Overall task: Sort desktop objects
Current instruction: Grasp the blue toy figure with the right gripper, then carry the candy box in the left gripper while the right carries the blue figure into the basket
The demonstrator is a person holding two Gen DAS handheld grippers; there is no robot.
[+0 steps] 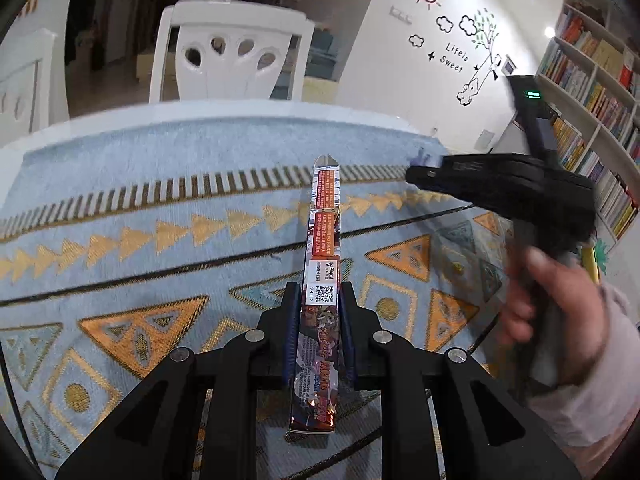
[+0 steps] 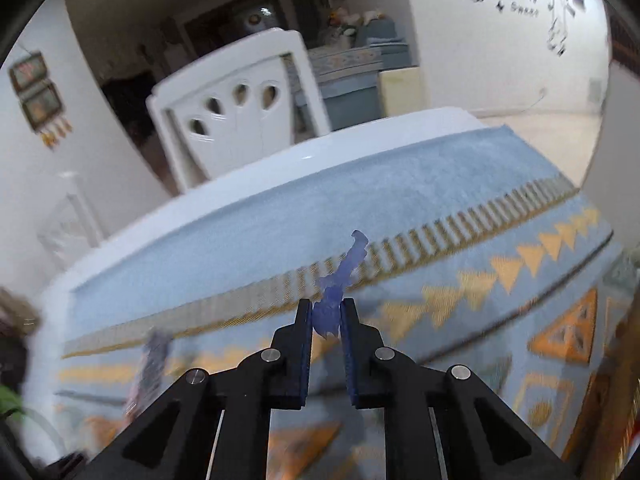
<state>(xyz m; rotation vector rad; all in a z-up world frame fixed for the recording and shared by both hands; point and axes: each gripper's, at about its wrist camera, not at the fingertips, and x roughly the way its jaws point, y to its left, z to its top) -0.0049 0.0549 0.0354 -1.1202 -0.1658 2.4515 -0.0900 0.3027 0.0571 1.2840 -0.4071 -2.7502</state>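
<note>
My left gripper [image 1: 319, 300] is shut on a long, thin printed box [image 1: 323, 240] with red labels and a QR sticker. The box points forward over the patterned blue cloth [image 1: 160, 184]. My right gripper [image 2: 326, 312] is shut on a small translucent blue plastic figure [image 2: 340, 280] that sticks up and forward from the pads. In the left wrist view the right gripper [image 1: 420, 168] hangs at the right, above the cloth, with the blue figure's tip [image 1: 420, 157] showing at its front. The right view is motion-blurred.
A white chair [image 1: 232, 52] stands behind the table's far edge. A bookshelf [image 1: 592, 92] fills the right wall. In the right wrist view a blurred object [image 2: 152, 364] shows low at the left over the cloth.
</note>
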